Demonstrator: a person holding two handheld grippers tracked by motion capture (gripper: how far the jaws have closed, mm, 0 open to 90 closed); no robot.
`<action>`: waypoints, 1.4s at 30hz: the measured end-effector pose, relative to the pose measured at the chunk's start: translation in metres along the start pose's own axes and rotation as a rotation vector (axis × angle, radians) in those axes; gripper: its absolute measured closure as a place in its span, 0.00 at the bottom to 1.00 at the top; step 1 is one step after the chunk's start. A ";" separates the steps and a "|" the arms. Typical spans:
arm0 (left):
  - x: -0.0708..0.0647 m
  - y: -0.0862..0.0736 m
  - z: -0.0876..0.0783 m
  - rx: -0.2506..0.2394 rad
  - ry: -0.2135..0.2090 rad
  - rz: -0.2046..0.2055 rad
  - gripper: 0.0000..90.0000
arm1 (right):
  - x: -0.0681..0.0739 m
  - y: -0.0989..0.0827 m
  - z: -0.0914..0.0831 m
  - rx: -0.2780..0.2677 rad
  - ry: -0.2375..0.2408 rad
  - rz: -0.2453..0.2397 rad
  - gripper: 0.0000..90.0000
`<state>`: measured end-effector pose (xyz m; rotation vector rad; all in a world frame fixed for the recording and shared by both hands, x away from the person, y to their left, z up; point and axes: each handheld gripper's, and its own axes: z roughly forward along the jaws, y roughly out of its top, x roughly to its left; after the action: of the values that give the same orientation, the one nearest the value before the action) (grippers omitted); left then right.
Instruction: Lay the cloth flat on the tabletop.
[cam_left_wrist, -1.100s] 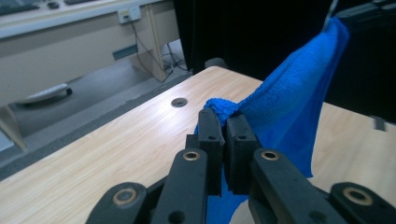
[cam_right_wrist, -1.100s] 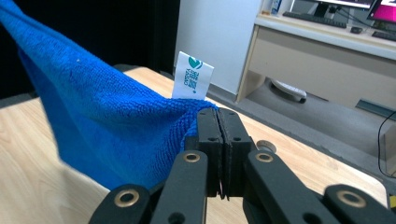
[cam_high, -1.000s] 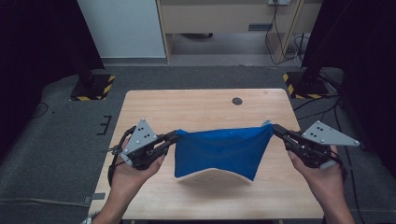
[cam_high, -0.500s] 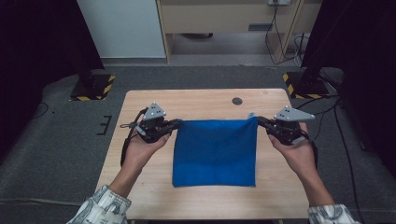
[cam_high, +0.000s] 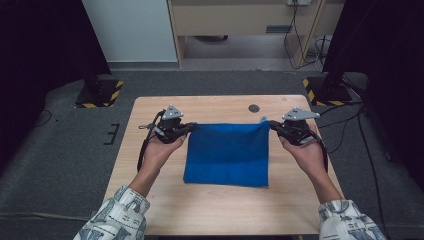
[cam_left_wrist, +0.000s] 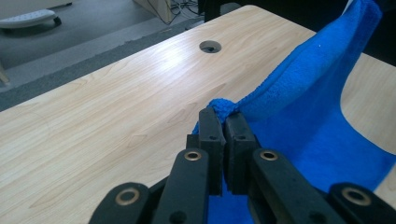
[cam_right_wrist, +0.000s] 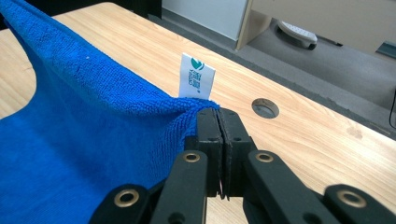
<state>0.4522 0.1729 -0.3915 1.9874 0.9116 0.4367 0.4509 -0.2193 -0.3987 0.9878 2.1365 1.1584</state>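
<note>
A blue microfibre cloth (cam_high: 227, 152) is stretched between both grippers over the middle of the wooden table (cam_high: 150, 195), its near part lying flat on the wood. My left gripper (cam_high: 190, 127) is shut on the cloth's far left corner (cam_left_wrist: 223, 106). My right gripper (cam_high: 270, 125) is shut on the far right corner (cam_right_wrist: 196, 103), where a white tag (cam_right_wrist: 196, 76) sticks up. The far edge runs taut between the two corners (cam_left_wrist: 308, 65), a little above the table.
A round cable hole (cam_high: 254, 108) sits in the table beyond the cloth, toward the right. Bare wood lies around the cloth on all sides. Yellow-black striped stand feet (cam_high: 100, 95) rest on the grey carpet past the table's far corners.
Both hands have carried the cloth away from the person and lower. The cloth, which hung sagging in the air, now lies spread out with its near part flat on the table.
</note>
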 end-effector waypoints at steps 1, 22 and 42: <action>0.002 -0.001 0.003 0.000 0.004 -0.002 0.97 | -0.001 0.000 0.003 0.006 0.000 0.000 0.99; 0.041 -0.029 0.074 0.111 0.069 -0.024 0.98 | -0.017 -0.026 0.091 0.127 -0.077 0.004 0.98; 0.066 -0.032 0.104 0.017 0.204 -0.033 0.66 | -0.031 -0.032 0.138 0.137 -0.253 0.105 0.41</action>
<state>0.5456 0.1726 -0.4784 1.9654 1.0750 0.6232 0.5567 -0.1892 -0.4932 1.2499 2.0015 0.8883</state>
